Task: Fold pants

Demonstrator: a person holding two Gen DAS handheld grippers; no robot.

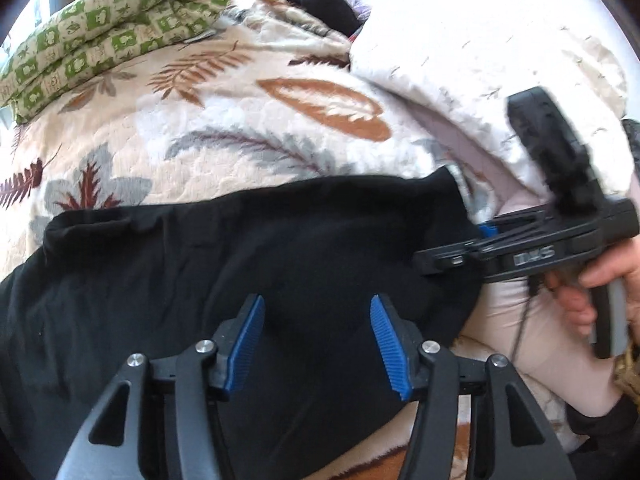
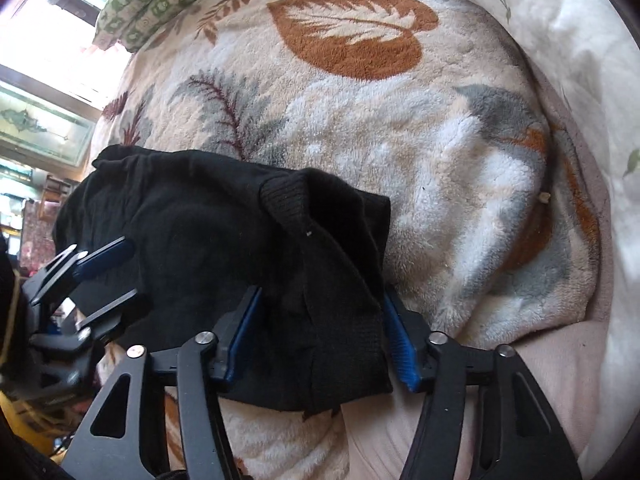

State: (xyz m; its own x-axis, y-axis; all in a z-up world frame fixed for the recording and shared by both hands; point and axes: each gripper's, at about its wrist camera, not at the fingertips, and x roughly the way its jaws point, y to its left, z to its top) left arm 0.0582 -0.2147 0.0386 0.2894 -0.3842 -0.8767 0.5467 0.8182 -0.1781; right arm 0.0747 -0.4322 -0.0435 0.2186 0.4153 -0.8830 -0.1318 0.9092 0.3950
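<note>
Both of your grippers, left gripper (image 1: 317, 346) and right gripper (image 2: 320, 340), are spread wide over the pants (image 1: 240, 264), half-folded on the bed (image 1: 240, 128); another fold remains.

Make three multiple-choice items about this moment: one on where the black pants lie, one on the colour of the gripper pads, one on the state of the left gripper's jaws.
1. Where do the black pants lie?
A. On the leaf-patterned blanket
B. On a wooden chair
C. Inside a basket

2. What colour are the ribbed pads of the left gripper?
A. Red
B. Blue
C. Yellow

3. How do the jaws of the left gripper stand?
A. Shut tight on a sock
B. Open, with the pants fabric showing between them
C. Hidden from view

Answers:
1. A, since the dark fabric is spread over the fleece with brown and grey leaves.
2. B, since both pads show blue against the black frame.
3. B, since a wide gap separates the two pads above the black cloth.
</note>
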